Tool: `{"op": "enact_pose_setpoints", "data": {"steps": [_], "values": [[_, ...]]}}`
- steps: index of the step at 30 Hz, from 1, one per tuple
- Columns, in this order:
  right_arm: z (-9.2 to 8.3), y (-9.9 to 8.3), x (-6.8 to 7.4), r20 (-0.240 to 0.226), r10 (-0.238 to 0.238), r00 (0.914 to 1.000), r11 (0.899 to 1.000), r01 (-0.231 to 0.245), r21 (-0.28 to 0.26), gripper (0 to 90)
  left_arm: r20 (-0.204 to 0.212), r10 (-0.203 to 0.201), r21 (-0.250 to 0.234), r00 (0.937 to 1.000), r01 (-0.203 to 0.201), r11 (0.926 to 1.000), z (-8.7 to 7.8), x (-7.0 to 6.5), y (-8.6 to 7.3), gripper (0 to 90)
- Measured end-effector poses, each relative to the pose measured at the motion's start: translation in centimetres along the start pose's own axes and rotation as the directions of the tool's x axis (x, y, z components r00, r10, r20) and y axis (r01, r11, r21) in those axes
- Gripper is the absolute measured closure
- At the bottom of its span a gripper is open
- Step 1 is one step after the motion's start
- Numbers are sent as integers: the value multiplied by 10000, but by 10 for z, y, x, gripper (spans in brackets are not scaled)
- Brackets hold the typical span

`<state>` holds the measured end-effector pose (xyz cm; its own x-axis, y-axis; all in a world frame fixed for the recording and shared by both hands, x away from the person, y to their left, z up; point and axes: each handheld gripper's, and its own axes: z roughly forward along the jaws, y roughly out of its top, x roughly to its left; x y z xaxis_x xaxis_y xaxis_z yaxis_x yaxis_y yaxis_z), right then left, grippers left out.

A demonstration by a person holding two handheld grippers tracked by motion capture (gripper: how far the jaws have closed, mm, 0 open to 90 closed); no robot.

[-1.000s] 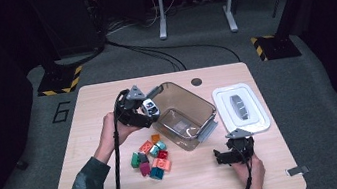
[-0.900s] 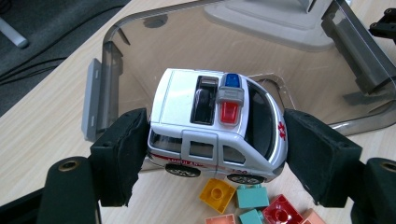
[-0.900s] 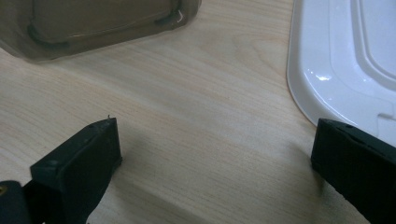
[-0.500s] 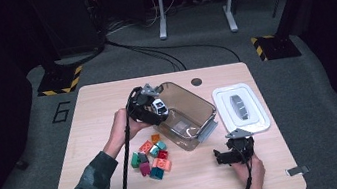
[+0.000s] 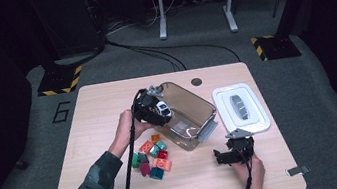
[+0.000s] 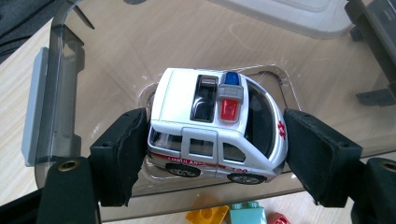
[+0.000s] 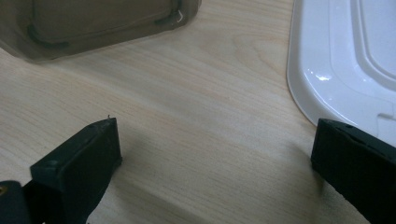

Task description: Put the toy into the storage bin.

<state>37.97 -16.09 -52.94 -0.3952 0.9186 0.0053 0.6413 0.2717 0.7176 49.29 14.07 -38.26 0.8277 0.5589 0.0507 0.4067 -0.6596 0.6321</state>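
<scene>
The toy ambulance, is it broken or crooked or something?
Nothing looks broken. The toy ambulance sits whole, clamped end to end in the left gripper, tipped slightly over the clear bin. The blocks lie loose beside the bin.

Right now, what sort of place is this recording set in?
Probably a lab or recording studio, not a home: a lone wooden table on grey carpet, hazard-striped stand bases, cables across the floor, and a "6" marked on the tabletop.

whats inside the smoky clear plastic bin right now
The smoky clear plastic bin looks empty: its bare floor shows. The white toy ambulance, clamped in the left gripper, hangs above its opening. The ambulance covers part of the floor, so that patch cannot be checked.
</scene>
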Motion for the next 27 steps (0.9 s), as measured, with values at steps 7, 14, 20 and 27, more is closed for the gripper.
{"op": "enact_pose_setpoints", "data": {"steps": [7, 14, 20, 27], "values": [[0, 0, 0, 4, -10, 10000, 10000, 10, -10, 7, 19, -105, 82, 9999, 104, 9999, 3, 2, -1, 247], [0, 0, 0, 3, -5, 10000, 10000, 5, -9, 7, 60, -89, 223, 9999, 88, 9997, 5, 2, -1, 247], [0, 0, 0, 3, -7, 10000, 10000, 7, -2, 7, 106, -111, 305, 9999, 108, 9995, 6, 2, -1, 245], [0, 0, 0, -2, 2, 10000, 10000, -2, 1, 7, 68, -96, 303, 9999, 94, 9995, 4, 2, -1, 241]]}}
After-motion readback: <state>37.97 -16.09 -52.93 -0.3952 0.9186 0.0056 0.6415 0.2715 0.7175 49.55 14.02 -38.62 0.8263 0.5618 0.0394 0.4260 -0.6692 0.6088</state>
